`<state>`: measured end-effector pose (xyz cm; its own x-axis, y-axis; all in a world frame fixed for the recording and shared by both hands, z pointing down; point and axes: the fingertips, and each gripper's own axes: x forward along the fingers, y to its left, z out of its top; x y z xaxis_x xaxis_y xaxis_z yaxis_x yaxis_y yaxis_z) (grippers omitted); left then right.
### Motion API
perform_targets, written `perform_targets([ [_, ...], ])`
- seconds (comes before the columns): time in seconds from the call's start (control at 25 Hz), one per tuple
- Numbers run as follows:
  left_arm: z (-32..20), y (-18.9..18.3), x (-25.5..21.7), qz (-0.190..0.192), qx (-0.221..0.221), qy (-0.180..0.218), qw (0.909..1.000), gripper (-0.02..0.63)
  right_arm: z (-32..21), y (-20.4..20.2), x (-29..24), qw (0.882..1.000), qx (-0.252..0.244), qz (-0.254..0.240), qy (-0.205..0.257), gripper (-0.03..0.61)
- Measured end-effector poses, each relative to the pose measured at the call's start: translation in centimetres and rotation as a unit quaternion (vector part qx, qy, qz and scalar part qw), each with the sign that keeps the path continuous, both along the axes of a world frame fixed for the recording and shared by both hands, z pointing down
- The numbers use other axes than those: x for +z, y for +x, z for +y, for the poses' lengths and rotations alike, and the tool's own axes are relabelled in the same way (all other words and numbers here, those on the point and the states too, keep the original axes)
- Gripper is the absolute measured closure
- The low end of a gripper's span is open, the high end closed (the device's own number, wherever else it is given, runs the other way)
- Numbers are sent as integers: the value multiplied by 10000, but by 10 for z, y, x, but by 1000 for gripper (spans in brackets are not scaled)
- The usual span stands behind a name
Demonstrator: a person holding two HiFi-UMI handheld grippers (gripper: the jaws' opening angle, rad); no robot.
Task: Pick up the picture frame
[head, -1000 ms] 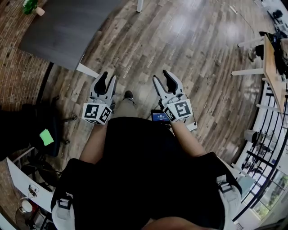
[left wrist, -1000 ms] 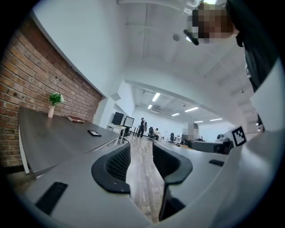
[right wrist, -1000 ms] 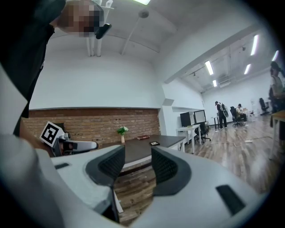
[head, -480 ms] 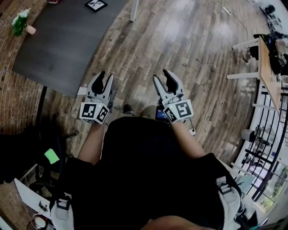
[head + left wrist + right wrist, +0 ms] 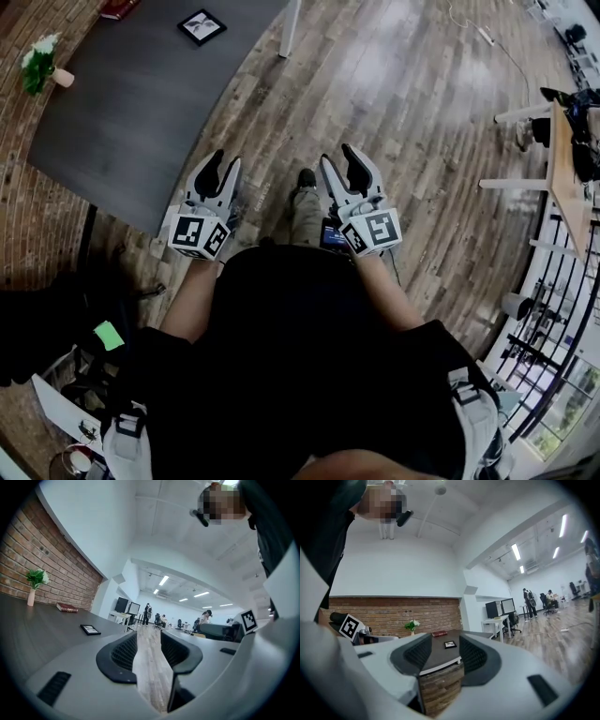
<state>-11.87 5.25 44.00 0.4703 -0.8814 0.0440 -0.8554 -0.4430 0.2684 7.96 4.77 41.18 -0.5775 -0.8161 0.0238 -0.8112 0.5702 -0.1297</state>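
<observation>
A small black picture frame (image 5: 201, 25) lies flat on the dark grey table (image 5: 122, 103) at the far upper left of the head view; it also shows small in the left gripper view (image 5: 90, 629) and between the jaws of the right gripper view (image 5: 450, 644). My left gripper (image 5: 223, 167) and right gripper (image 5: 338, 165) are both held out in front of the body over the wood floor, well short of the table. Both are open, with nothing between their fingers.
A white vase with a green plant (image 5: 39, 64) and a red book (image 5: 118, 8) sit on the same table near the brick wall (image 5: 37, 187). White table legs (image 5: 290, 28) stand at its edge. A wooden desk (image 5: 567, 164) is at the right. People stand far off (image 5: 147, 612).
The view has advanced toward the table: the picture frame and plant now sit lower and nearer in the head view. A foot has stepped forward between the grippers, which stay open.
</observation>
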Motion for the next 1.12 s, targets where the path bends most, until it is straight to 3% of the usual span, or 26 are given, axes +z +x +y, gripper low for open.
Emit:
perform_targets([
  [0.64, -204, 36, -12, -137, -1181, -170, 9928, 463, -250, 56, 5, 9951, -964, -168, -154, 390],
  [0.88, -249, 45, -16, -80, -1593, -135, 9871, 463, -306, 72, 10, 9913, -1270, -298, -193, 390],
  [1.12, -272, 34, -13, -56, -1840, -85, 9829, 463, -341, 62, 21, 9883, -1469, -310, -260, 390],
])
